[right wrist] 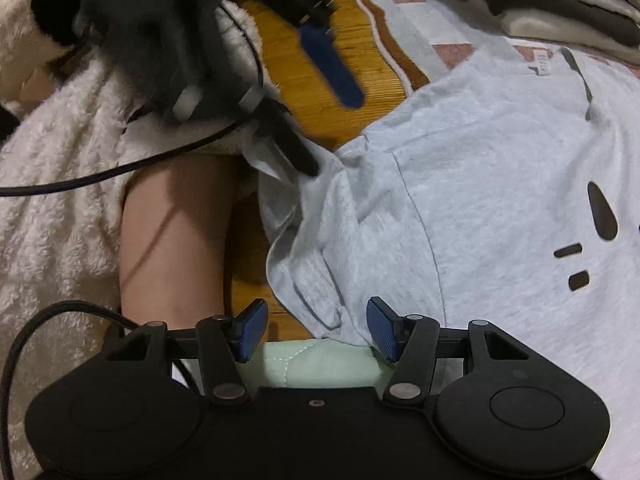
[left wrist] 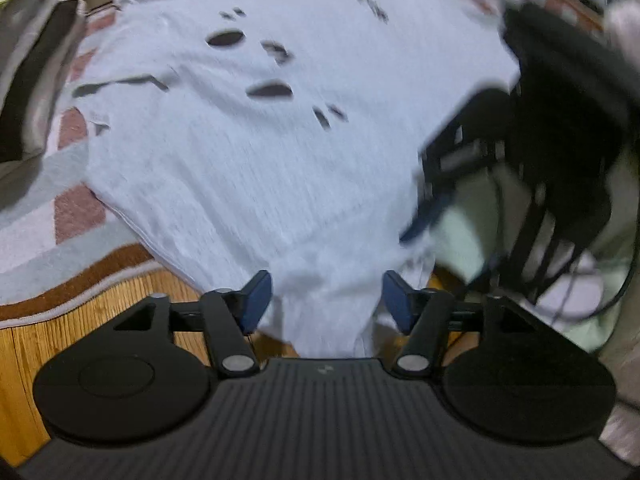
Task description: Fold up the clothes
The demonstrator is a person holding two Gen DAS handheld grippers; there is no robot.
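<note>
Folding has barely begun, I judge: grey T-shirt (left wrist: 280, 152) lies spread on the rug ahead of my released left claw (left wrist: 327, 300) and released right claw (right wrist: 317, 330), unfolded.

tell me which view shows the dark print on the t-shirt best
The left wrist view: the light grey t-shirt lies spread out there, so the whole dark print shows, though blurred. The right wrist view catches only a few marks at its right edge.

It was a home: a patterned rug (left wrist: 60, 204) lay on a wooden floor (left wrist: 100, 300), with folded clothes (right wrist: 560, 4) stacked nearby.
</note>
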